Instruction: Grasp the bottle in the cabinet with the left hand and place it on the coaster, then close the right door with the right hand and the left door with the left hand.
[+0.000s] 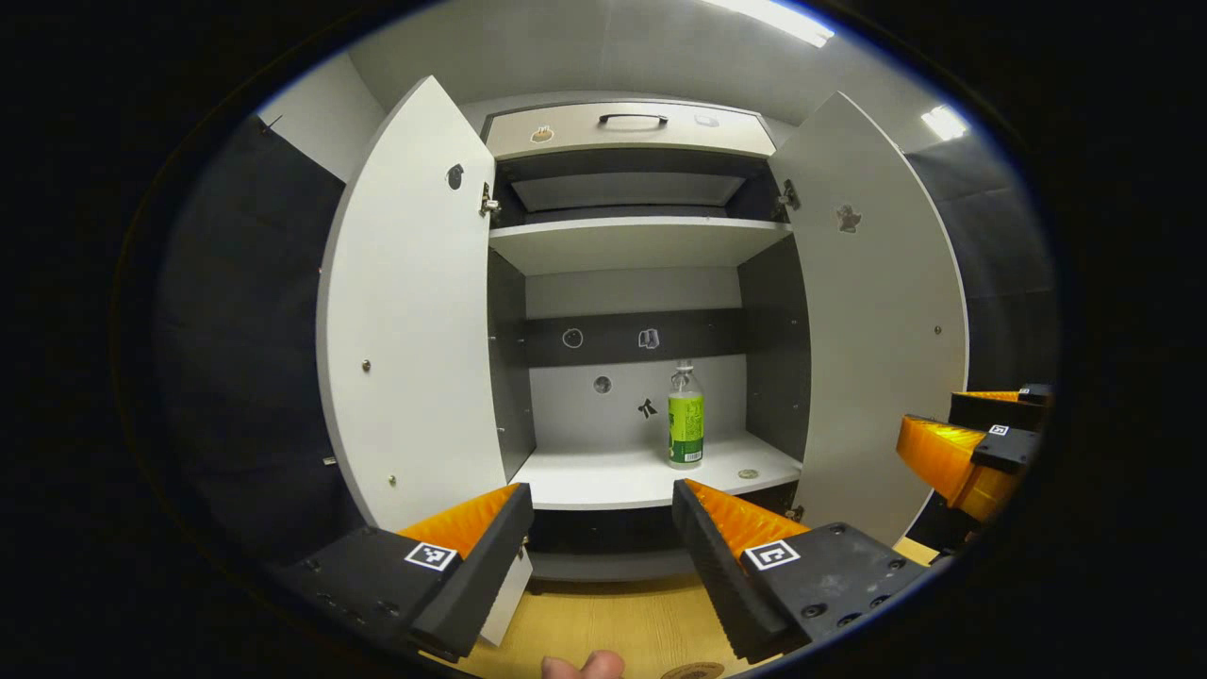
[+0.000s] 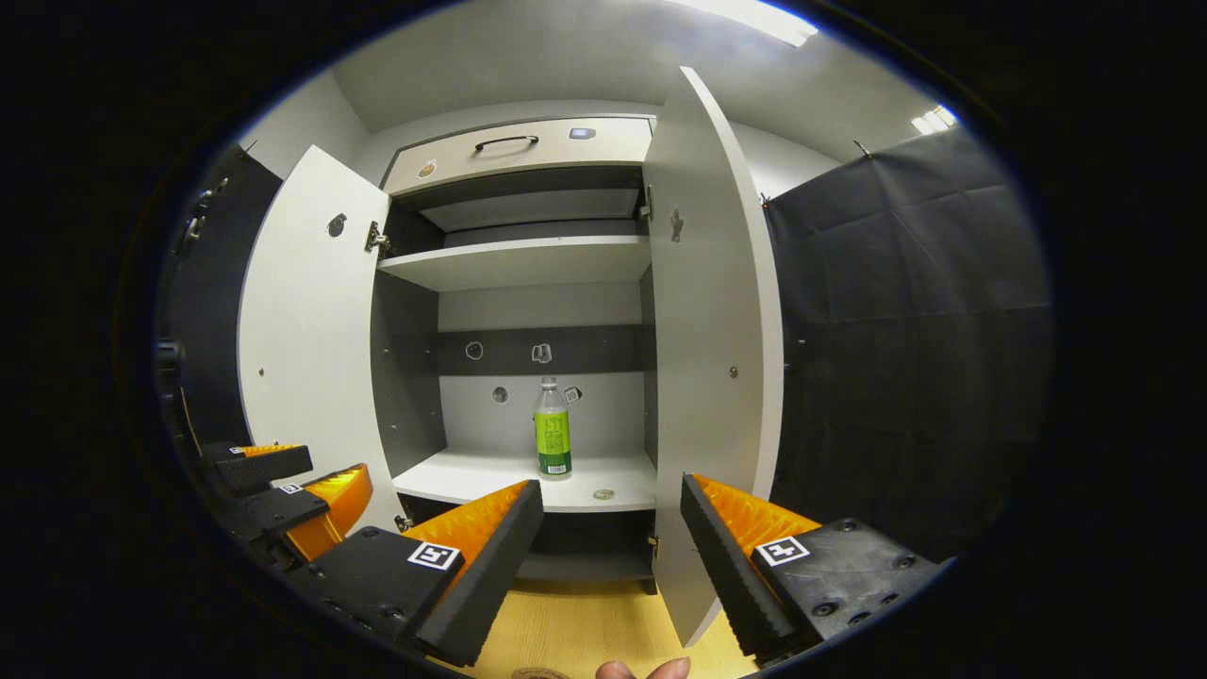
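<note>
Both doors are standing wide open, the left door (image 1: 415, 311) and the right door (image 1: 877, 321) swung outward, leaving a free path to the bottle (image 1: 686, 420), which is standing upright on the cabinet's (image 1: 627, 245) lower shelf (image 1: 603, 476), toward its right side. The left gripper (image 1: 599, 547) is hovering well short of the shelf with its orange fingers spread apart and nothing between them, seemingly lining up for the reach. The right gripper (image 2: 608, 552) is waiting beside it, likewise spread and empty, close to the right door's edge. A coaster's rim (image 1: 693, 670) is peeking in on the wooden table (image 1: 603, 622). The bottle's green label is carrying print too small to read.
</note>
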{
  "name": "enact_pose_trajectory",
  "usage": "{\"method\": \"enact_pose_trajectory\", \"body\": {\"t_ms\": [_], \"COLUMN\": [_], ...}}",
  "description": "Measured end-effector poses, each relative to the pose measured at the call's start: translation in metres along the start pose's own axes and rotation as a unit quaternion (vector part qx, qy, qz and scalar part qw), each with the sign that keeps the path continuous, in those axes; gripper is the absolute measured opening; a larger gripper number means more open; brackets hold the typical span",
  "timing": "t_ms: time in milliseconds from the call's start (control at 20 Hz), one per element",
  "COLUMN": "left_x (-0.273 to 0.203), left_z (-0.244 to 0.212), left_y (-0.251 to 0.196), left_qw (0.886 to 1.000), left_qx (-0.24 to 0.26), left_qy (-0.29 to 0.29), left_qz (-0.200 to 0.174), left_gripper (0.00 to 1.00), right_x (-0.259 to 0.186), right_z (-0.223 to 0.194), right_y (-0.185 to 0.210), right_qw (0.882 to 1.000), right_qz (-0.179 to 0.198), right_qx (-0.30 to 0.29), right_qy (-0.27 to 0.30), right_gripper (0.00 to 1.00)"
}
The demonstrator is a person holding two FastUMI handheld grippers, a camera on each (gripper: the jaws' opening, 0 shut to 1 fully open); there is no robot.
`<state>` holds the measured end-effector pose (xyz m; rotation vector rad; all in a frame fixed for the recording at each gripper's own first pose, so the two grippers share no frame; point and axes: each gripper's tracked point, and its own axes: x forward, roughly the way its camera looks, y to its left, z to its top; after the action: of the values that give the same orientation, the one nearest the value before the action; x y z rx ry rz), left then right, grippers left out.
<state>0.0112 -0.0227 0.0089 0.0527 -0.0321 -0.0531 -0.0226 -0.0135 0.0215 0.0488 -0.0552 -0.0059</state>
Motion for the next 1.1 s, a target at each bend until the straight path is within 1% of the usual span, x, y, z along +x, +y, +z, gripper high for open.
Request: {"method": "enact_pose_trajectory", "body": {"t_ms": [150,250,400,450,500,600,650,750,950,1100], "left_x": [0.02,0.039,0.072,0.084,0.095,0.12,0.132,0.158,0.209,0.246], "left_z": [0.005,0.009,0.012,0.012,0.011,0.008,0.007,0.001,-0.021,-0.038], "left_y": [-0.017,-0.032,-0.053,-0.06,-0.068,-0.084,-0.091,-0.101,-0.114,-0.117], "left_qw": [1.0,0.999,0.999,0.998,0.998,0.997,0.997,0.997,0.997,0.997], "left_qx": [0.002,0.006,-0.001,0.0,0.002,0.0,-0.003,-0.003,-0.011,-0.015], "left_qy": [-0.01,-0.017,-0.02,-0.02,-0.021,-0.021,-0.021,-0.019,-0.004,0.01], "left_qz": [-0.018,-0.032,-0.047,-0.053,-0.058,-0.069,-0.073,-0.077,-0.08,-0.072], "left_gripper": [0.95,0.95,0.95,0.95,0.95,0.95,0.95,0.95,0.95,0.95], "right_x": [-0.005,-0.008,-0.016,-0.017,-0.019,-0.023,-0.024,-0.026,-0.028,-0.023], "right_z": [0.001,0.0,-0.002,-0.001,0.001,0.001,0.001,0.003,0.002,0.003], "right_y": [-0.013,-0.022,-0.036,-0.04,-0.044,-0.051,-0.054,-0.061,-0.075,-0.085], "right_qw": [1.0,1.0,1.0,1.0,1.0,0.999,0.999,0.999,0.999,0.999], "right_qz": [-0.004,-0.007,-0.014,-0.017,-0.019,-0.019,-0.02,-0.023,-0.028,-0.031], "right_qx": [-0.004,0.004,0.019,0.019,0.02,0.026,0.032,0.038,0.026,0.026], "right_qy": [-0.001,0.005,0.013,0.01,0.008,0.01,0.009,0.006,0.008,0.004], "right_gripper": [0.98,0.98,0.98,0.94,0.98,0.98,0.99,0.99,0.98,0.98]}}
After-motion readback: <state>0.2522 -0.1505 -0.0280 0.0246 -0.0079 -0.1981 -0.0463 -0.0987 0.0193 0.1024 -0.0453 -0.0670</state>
